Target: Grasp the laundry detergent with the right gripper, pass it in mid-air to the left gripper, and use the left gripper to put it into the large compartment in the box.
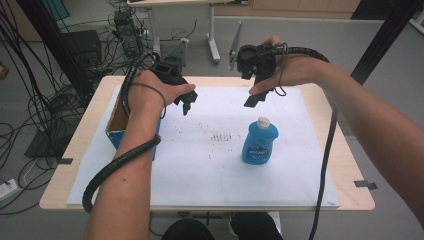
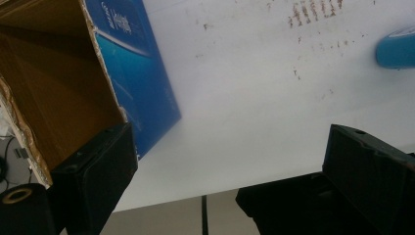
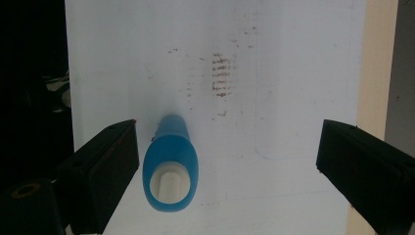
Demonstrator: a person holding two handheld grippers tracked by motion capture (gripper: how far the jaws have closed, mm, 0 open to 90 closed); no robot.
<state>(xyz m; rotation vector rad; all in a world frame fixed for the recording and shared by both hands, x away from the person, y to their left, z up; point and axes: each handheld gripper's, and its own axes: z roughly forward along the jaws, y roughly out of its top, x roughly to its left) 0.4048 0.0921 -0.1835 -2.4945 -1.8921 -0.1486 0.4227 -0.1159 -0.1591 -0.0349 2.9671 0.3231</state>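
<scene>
Blue bottle (image 1: pixel 260 143) with white cap stands upright on the white sheet (image 1: pixel 210 175), right of centre, mid-depth on the table (image 1: pixel 350 175). Nothing touches it.

Right gripper (image 1: pixel 256 98) is held in the air over the far part of the sheet, above and beyond the bottle, jaws pointing down toward it. In the right gripper view the jaws are spread wide and hold nothing; the bottle (image 3: pixel 170 164) is seen from above, cap up, close to the jaw on the left of that view but apart from it, well away from the other jaw. Right hand (image 1: pixel 292 67) wraps the gripper body, cable trails down the right forearm.

Left gripper (image 1: pixel 187 102) hovers over the far-left part of the sheet, just right of the open cardboard box (image 1: pixel 116 127) with blue outside faces. In the left gripper view the jaws are wide apart and grip nothing; the box (image 2: pixel 73 83) sits beside the left-side jaw, brown inside showing, and the bottle's edge (image 2: pixel 396 49) peeks in at upper right, well apart from that gripper. Left hand (image 1: pixel 150 92) holds the gripper, cable looping along the forearm.

Brown smudge marks (image 1: pixel 222 136) on the sheet lie between box and bottle, just left of the bottle.
</scene>
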